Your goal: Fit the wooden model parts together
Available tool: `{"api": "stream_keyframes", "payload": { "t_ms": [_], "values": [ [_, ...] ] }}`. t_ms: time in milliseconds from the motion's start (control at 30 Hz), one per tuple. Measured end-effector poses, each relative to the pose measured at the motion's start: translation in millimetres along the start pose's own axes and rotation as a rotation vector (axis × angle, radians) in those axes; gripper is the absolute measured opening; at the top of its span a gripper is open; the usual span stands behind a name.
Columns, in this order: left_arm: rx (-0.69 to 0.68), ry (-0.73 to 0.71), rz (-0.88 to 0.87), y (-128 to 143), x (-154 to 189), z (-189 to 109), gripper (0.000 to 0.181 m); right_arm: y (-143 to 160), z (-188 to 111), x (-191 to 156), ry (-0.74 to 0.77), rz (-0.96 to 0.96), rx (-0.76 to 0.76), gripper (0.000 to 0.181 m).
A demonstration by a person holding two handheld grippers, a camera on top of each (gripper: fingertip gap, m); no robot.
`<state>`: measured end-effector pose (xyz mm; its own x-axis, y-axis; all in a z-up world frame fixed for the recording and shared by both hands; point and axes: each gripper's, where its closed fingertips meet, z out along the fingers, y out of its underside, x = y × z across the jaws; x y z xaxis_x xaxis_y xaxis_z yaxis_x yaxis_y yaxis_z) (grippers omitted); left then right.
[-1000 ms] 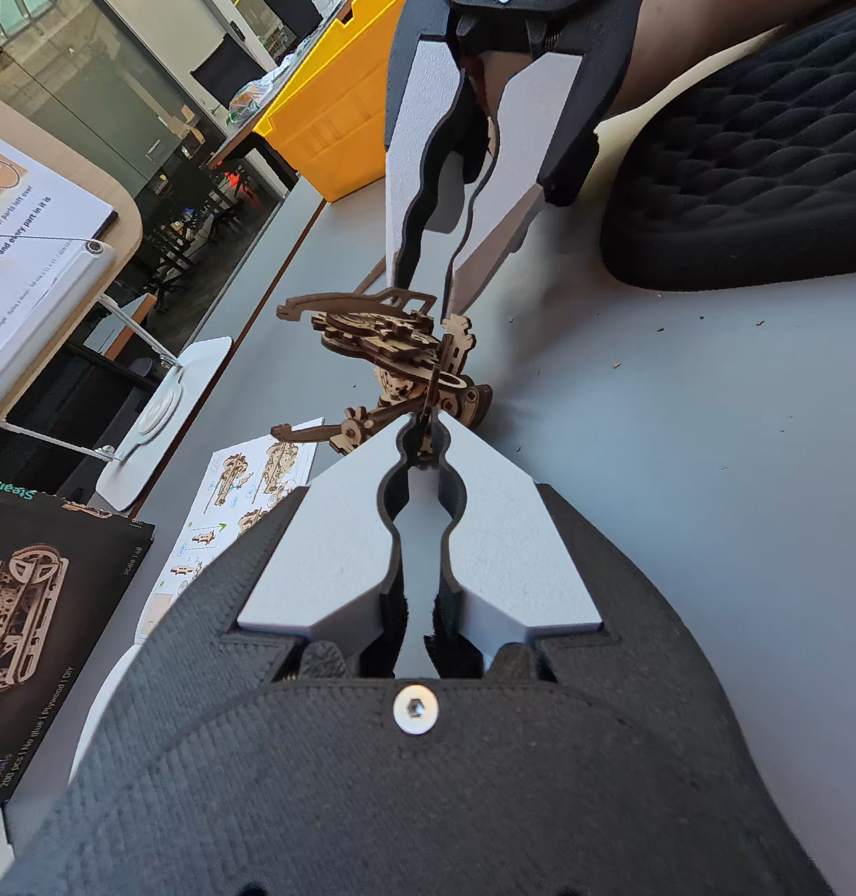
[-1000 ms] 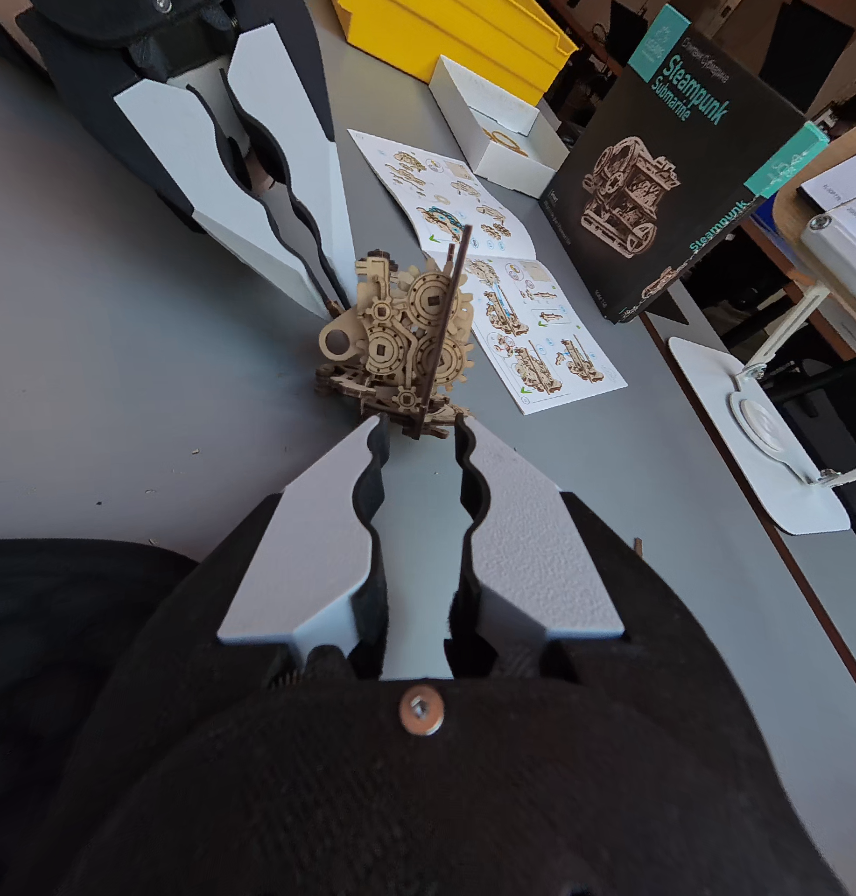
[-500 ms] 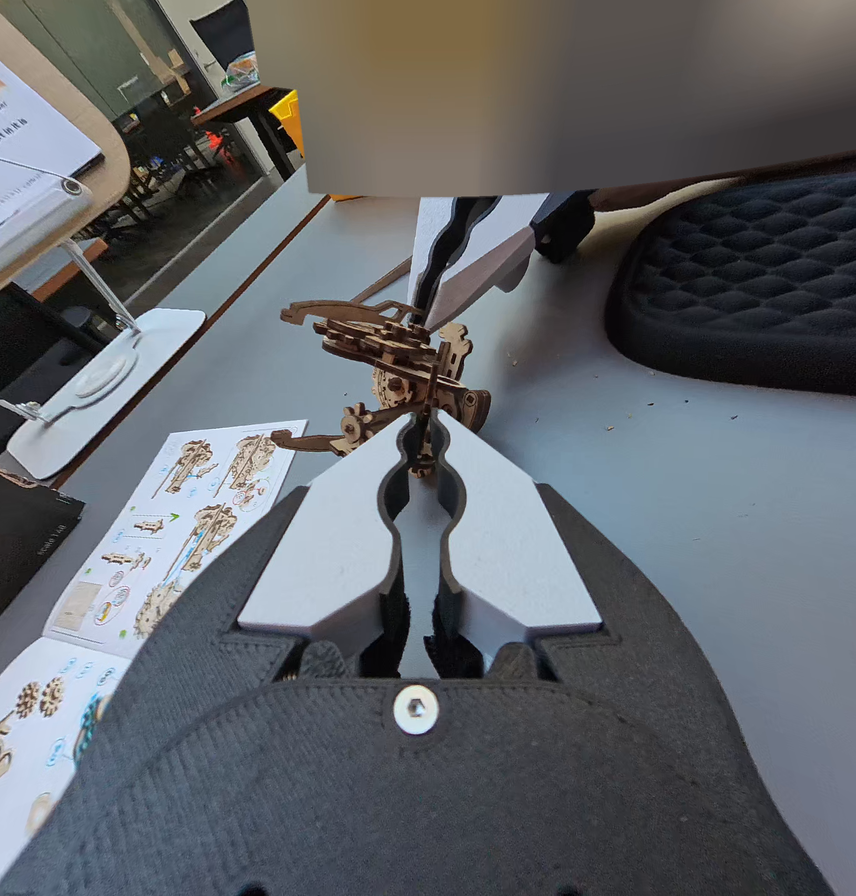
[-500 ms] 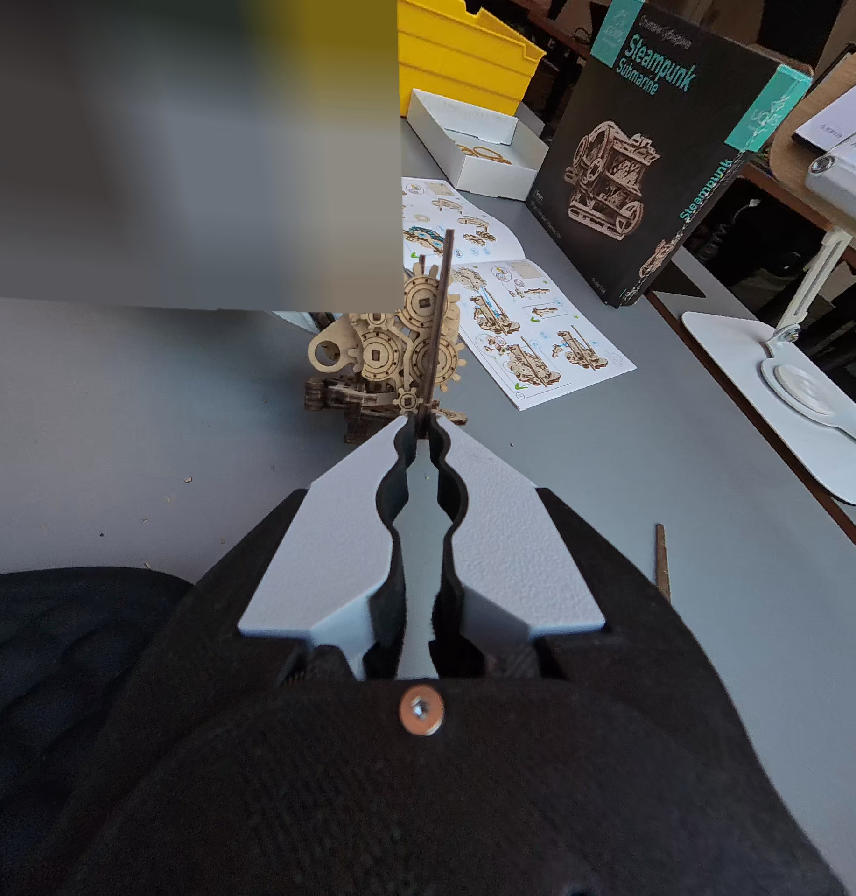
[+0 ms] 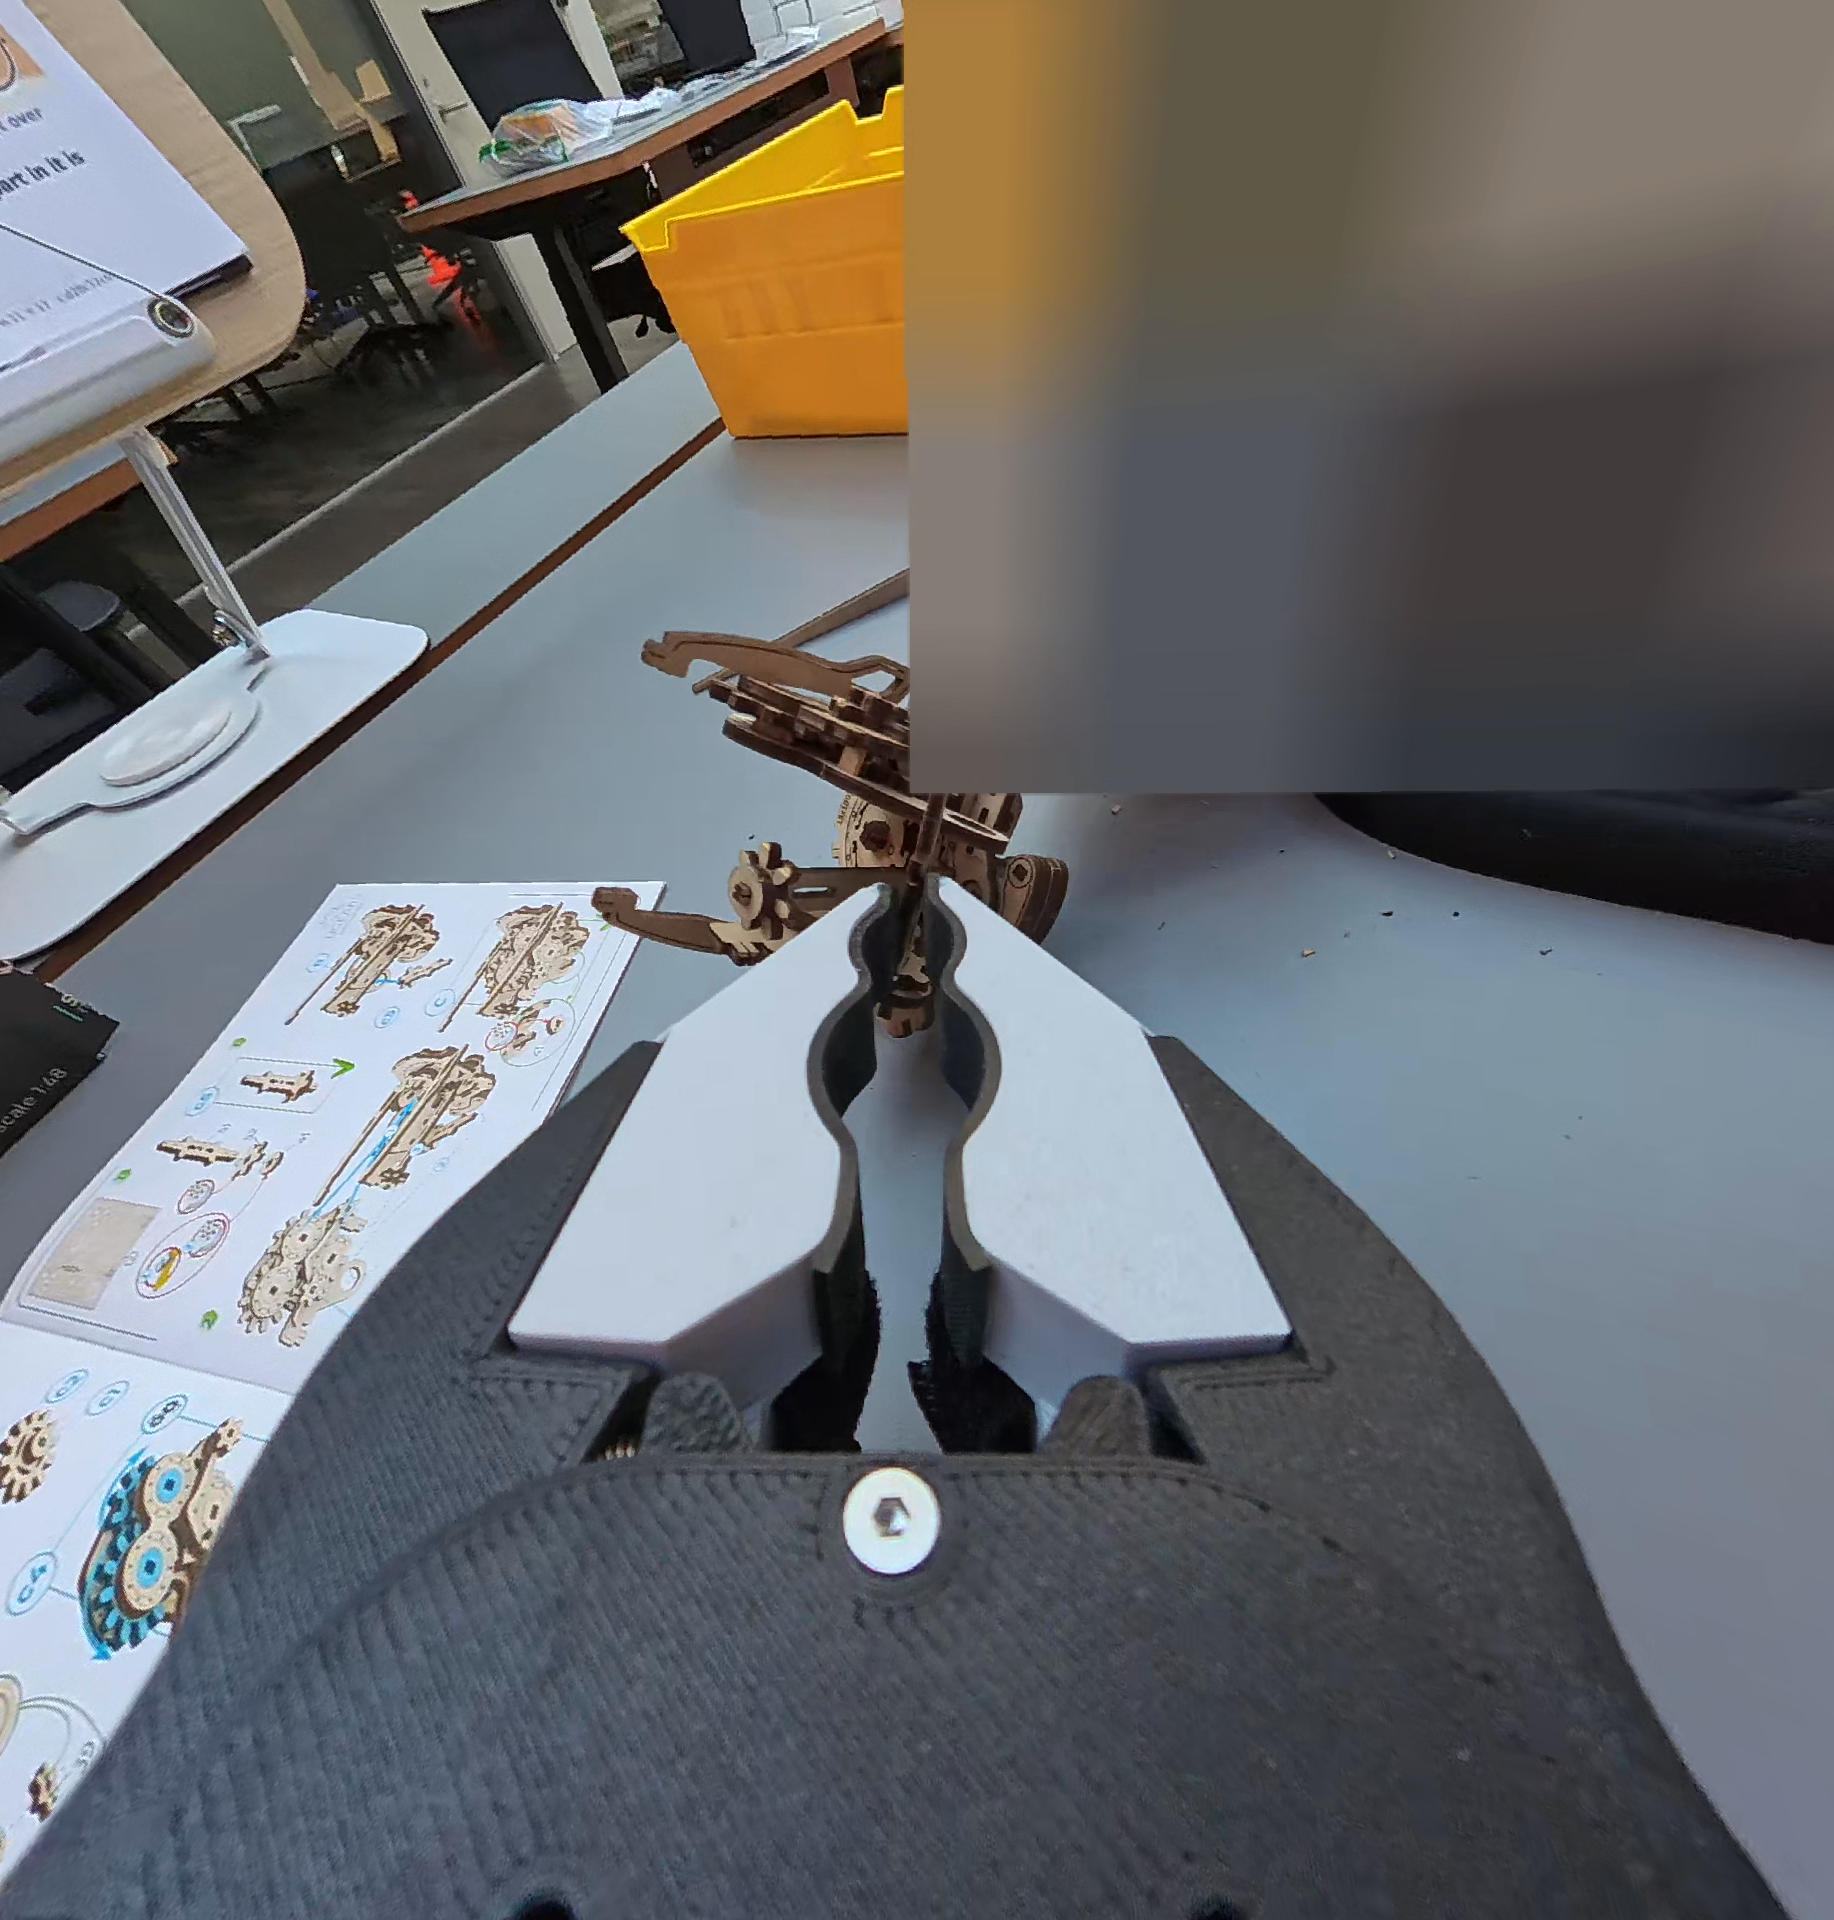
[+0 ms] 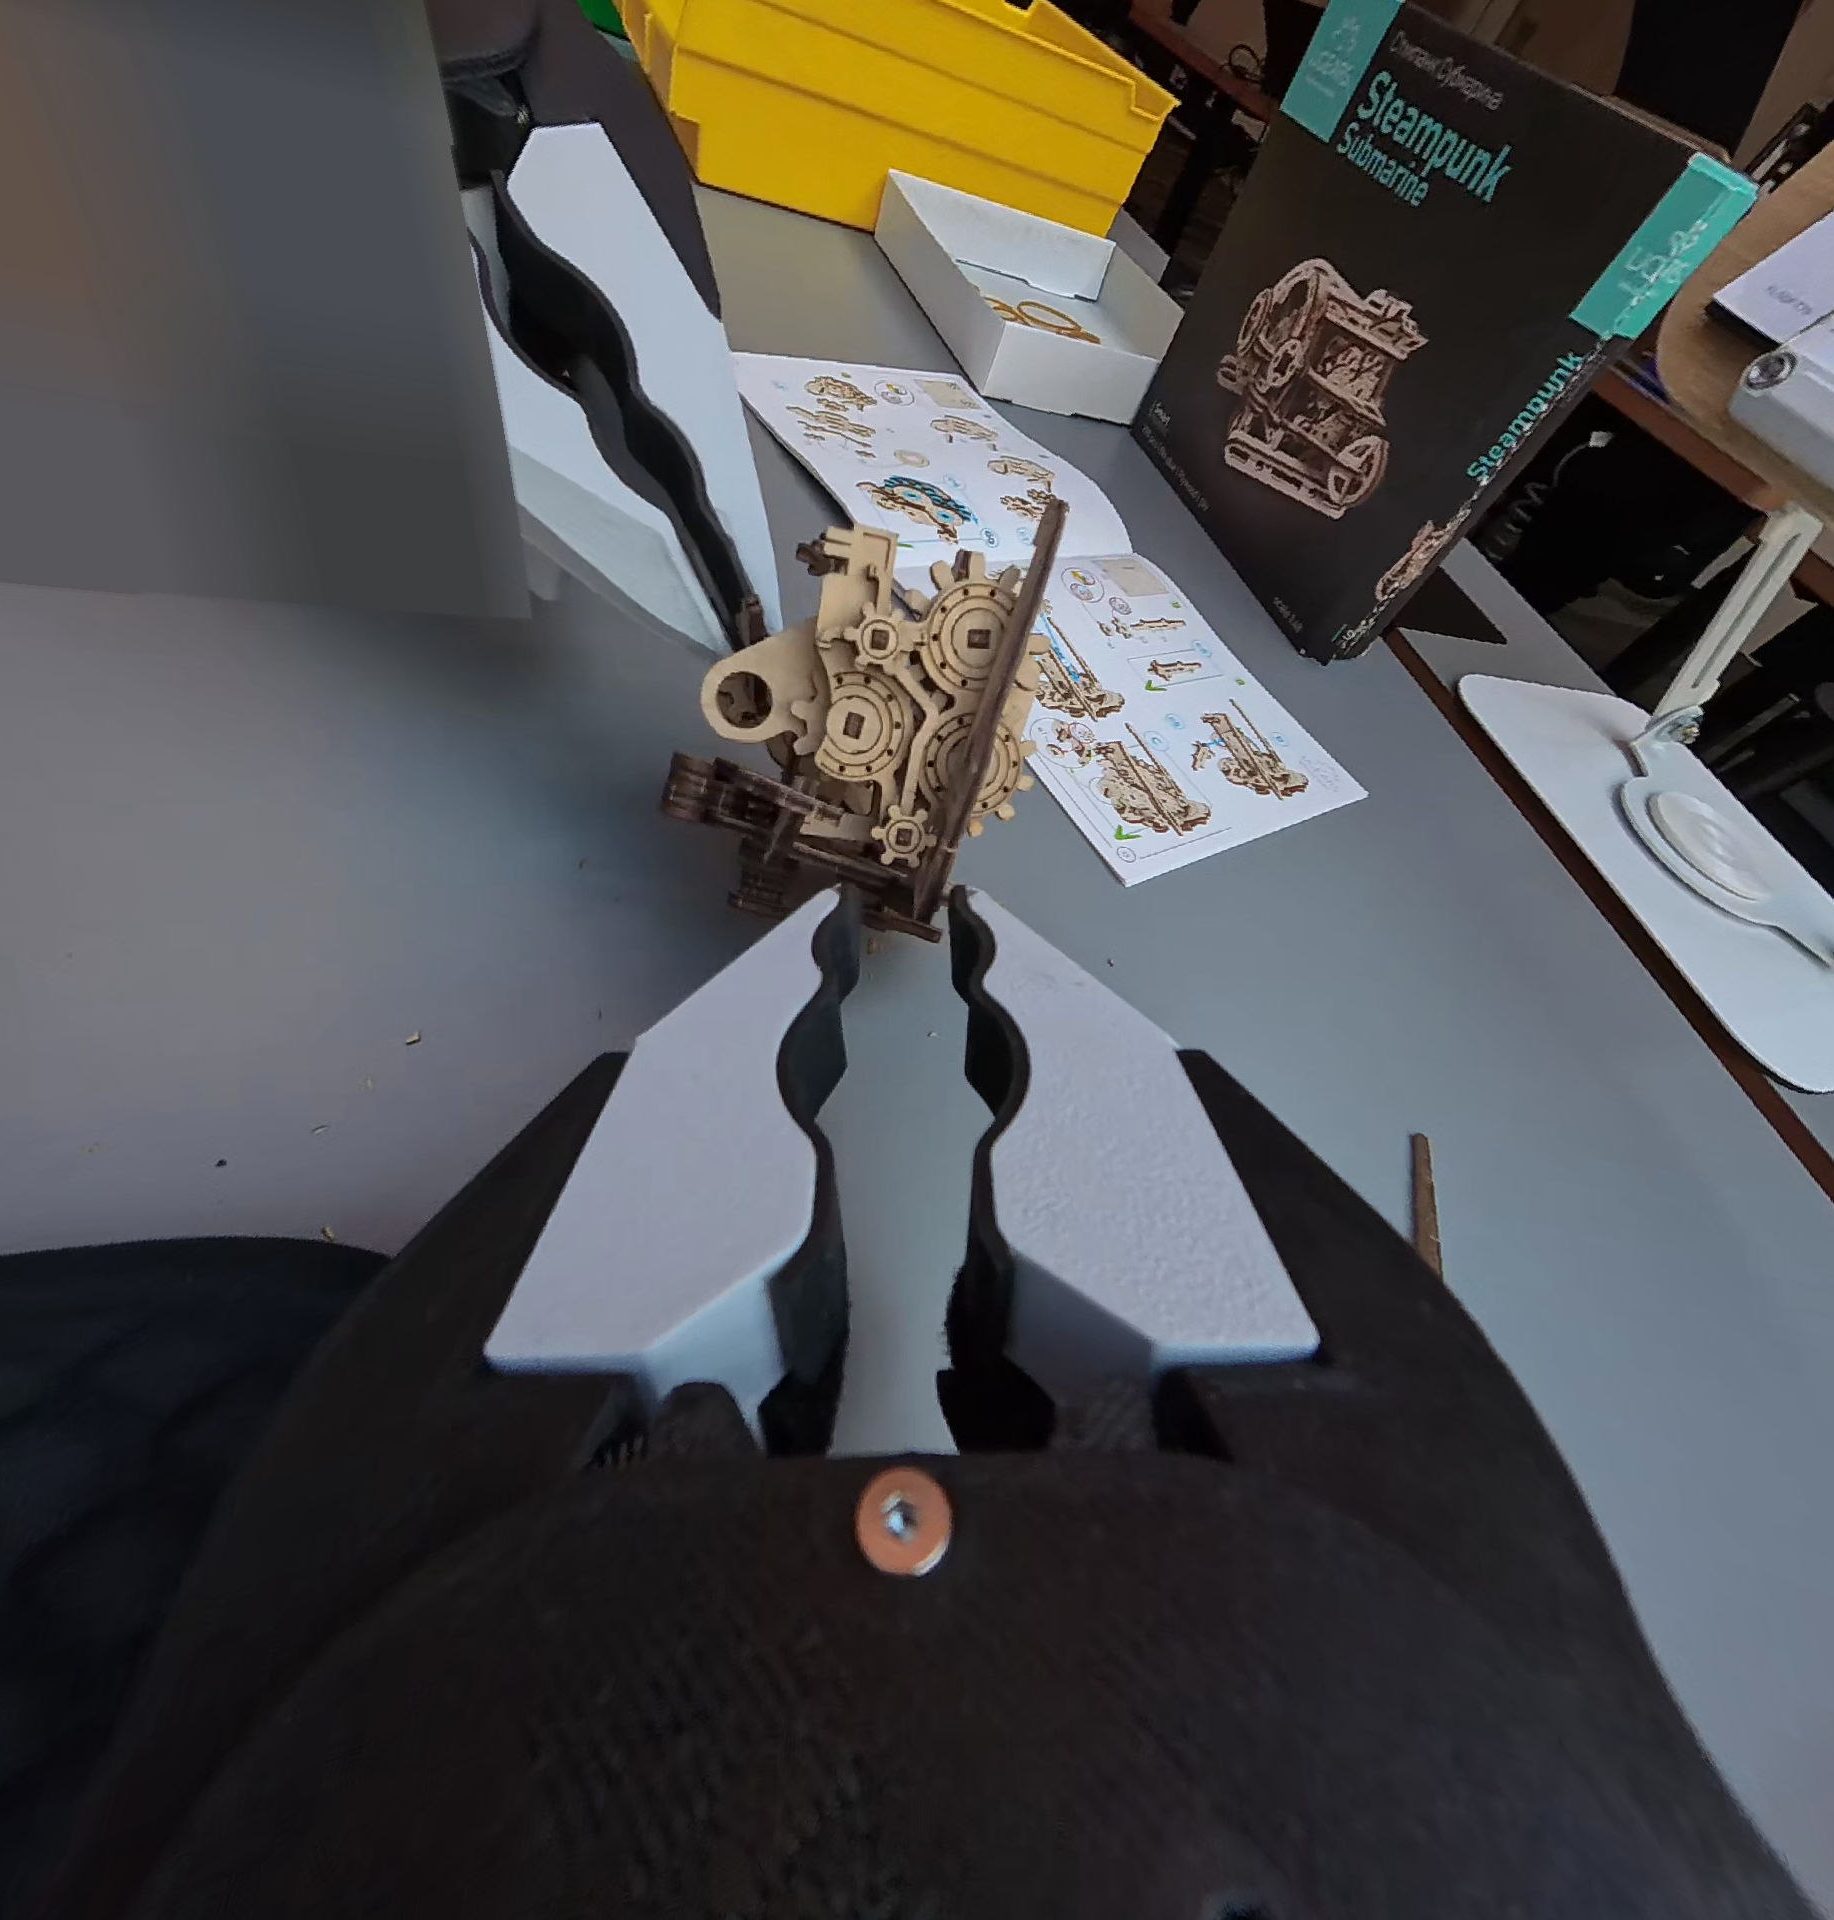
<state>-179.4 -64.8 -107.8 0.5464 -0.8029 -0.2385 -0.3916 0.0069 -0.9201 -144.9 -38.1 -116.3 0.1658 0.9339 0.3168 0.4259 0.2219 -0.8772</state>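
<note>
- Wooden model (image 6: 871,717) stands on the grey table (image 6: 269,883), a small machine of pale gears on a darker base, with one thin dark strip (image 6: 996,707) rising tilted on its right side.
- Left gripper (image 5: 905,906) has its jaws narrow and pressed on a thin wooden part at the near end of the model (image 5: 892,831); the tips nearly meet around it.
- Right gripper (image 6: 897,914) has its jaws apart by a small gap, just in front of the foot of the dark strip. I cannot tell if the tips touch the wood; they do not squeeze it.
- In the right wrist view the white fingers (image 6: 622,416) of the left gripper reach the model from the far side, at its upper left.
- Instruction sheet (image 6: 1048,603) with drawings lies open on the table just behind the model.
- Black kit box (image 6: 1412,343) stands upright beyond the sheet, and beside it a shallow white box (image 6: 1027,312) holds some wooden pieces.
- Yellow bin (image 6: 892,104) sits at the far end of the table.
- Thin wooden stick (image 6: 1424,1205) lies alone on the table, to the right of the right gripper.
- White stand base (image 6: 1671,883) rests near the table edge at the right.
- Black padded mat (image 5: 1619,862) lies on the table, well apart from the model.
</note>
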Motion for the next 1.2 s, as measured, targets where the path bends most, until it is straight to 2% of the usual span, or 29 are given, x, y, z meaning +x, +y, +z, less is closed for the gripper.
{"api": "stream_keyframes", "payload": {
  "t_ms": [533,767,900,1000,1200],
  "values": [
    [-0.016,0.000,0.034,2.0,3.6,1.7,0.003,-0.5,2.0,-0.1,0.001,0.037,-0.015,0.010],
    [-0.023,-0.015,0.076,4.6,1.9,1.3,0.003,-5.4,-0.3,-0.1,0.038,-0.024,-0.011,0.010],
    [-0.086,0.009,0.139,15.4,7.3,0.2,0.027,-9.8,-6.0,3.7,0.138,-0.168,-0.030,0.008],
    [-0.088,0.022,0.176,15.7,8.6,-4.3,0.026,-11.9,-7.6,-2.9,0.179,-0.322,-0.054,0.005],
    [-0.014,0.069,0.135,3.7,6.9,-15.1,0.026,-18.8,-2.7,-21.6,0.261,-0.661,-0.110,0.006]
  ]
}}
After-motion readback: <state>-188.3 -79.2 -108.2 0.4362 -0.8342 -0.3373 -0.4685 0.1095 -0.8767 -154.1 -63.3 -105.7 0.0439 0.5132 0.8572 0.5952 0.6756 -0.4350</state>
